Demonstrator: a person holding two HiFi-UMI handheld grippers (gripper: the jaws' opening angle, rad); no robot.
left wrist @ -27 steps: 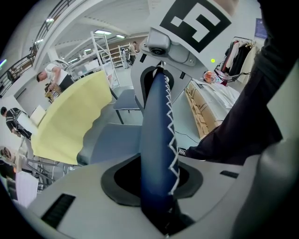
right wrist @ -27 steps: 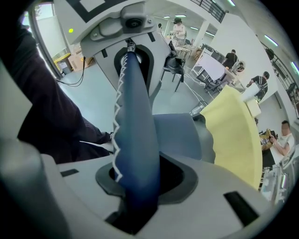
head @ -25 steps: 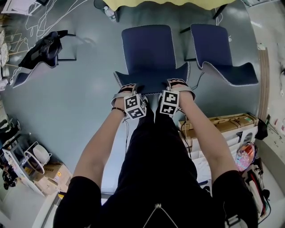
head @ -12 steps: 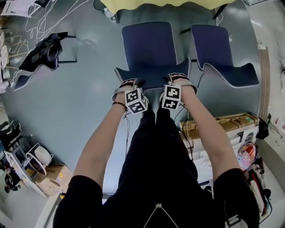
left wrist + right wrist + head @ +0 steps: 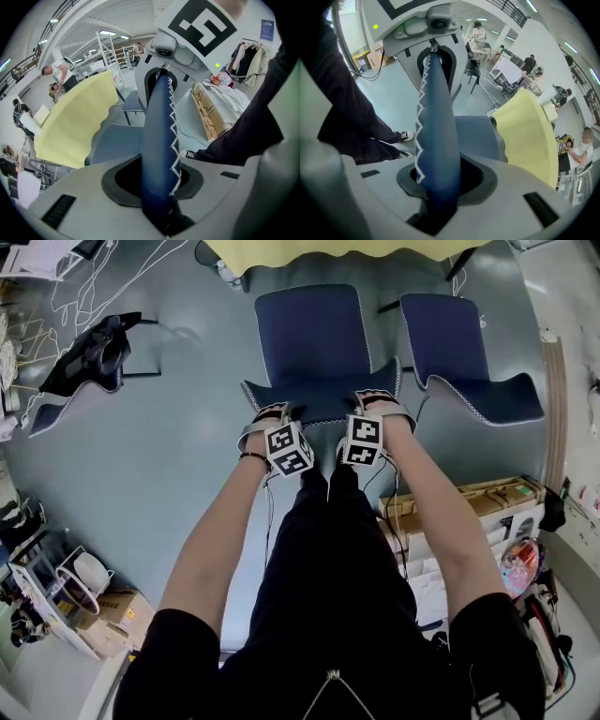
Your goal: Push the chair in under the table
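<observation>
Left gripper (image 5: 274, 416) and right gripper (image 5: 373, 403) both clamp the top edge of the blue chair (image 5: 311, 334) backrest, right jaws just closing tighter. Chair stands near yellow table (image 5: 347, 247) edge.

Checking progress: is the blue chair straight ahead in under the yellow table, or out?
Out: the whole seat of the chair shows in the head view, with floor visible between it and the yellow table.

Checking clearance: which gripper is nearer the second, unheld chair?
Right. The right gripper, jaws just tightening on the backrest, sits at its end toward the second chair; the left gripper clamps the far end.
</observation>
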